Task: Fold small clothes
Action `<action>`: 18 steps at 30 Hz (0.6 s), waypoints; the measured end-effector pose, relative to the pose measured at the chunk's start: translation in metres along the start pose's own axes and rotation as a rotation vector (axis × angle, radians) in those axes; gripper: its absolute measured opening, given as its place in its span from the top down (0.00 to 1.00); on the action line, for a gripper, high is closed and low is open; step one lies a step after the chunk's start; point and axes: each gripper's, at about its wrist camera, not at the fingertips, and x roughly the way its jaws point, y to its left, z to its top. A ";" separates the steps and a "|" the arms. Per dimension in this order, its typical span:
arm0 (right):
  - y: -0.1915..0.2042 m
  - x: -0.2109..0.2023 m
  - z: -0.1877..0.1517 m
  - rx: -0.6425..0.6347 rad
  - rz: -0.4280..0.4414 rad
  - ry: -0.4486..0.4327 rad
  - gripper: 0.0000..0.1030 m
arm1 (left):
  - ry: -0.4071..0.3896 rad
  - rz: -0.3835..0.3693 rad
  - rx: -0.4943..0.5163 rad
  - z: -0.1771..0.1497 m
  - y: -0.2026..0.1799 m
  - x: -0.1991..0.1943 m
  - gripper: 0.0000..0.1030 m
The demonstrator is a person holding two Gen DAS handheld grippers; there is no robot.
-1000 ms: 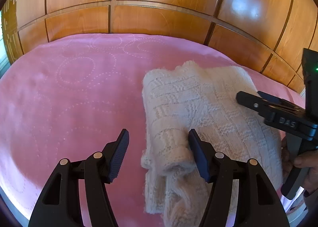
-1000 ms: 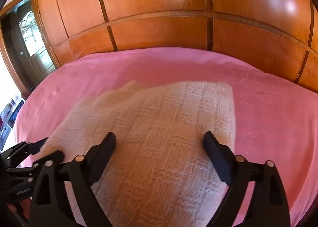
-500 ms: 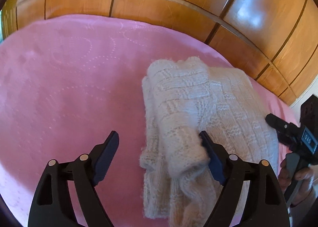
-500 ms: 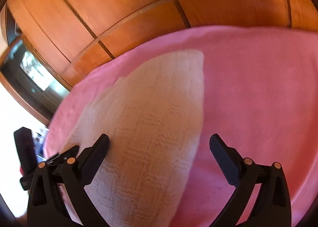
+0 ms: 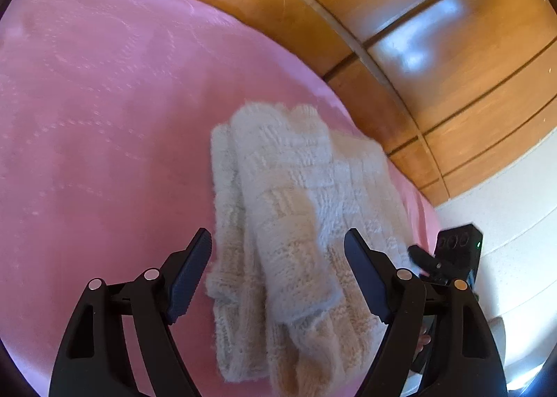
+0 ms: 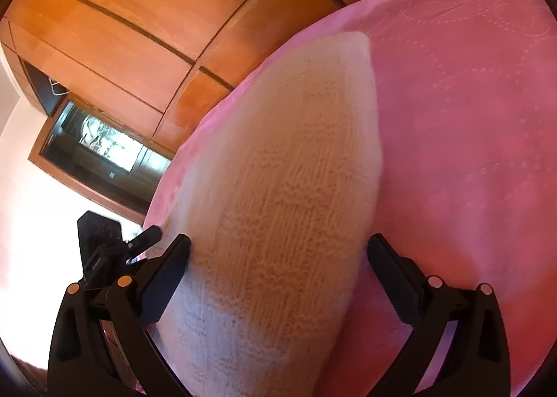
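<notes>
A cream knitted sweater (image 5: 299, 223) lies on a pink bedspread (image 5: 104, 118), and every place here is given relative to that sweater. In the left wrist view, going from the left, bare bedspread with a faint dotted circle pattern spreads out to the sweater's left; then comes the garment itself, already doubled into a long narrow bundle with a thick knitted layer, perhaps a sleeve, laid along its top and a ribbed edge at the near end. The left gripper (image 5: 278, 275) sits at that near end, its jaws closing around the folded part with the knit between them, though the pads do not yet appear to press on it. To the sweater's right the right gripper (image 5: 442, 257) shows as a dark shape at the bed's edge, and behind the sweater stand glossy wooden wardrobe panels (image 5: 435, 49). In the right wrist view the right gripper (image 6: 278, 268) straddles the sweater's (image 6: 296, 188) near end with its jaws spread wide and nothing clamped; bedspread (image 6: 470, 118) fills the space to the sweater's right. As a judgement, the lengthwise folds look finished and at least one crosswise fold is left, plus a final tidy. No brand, label or legible writing can be made out on anything.
</notes>
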 end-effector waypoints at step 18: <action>0.066 -0.037 -0.029 -0.188 -0.078 -0.064 0.46 | -0.032 -0.208 0.022 -0.019 -0.028 -0.014 0.70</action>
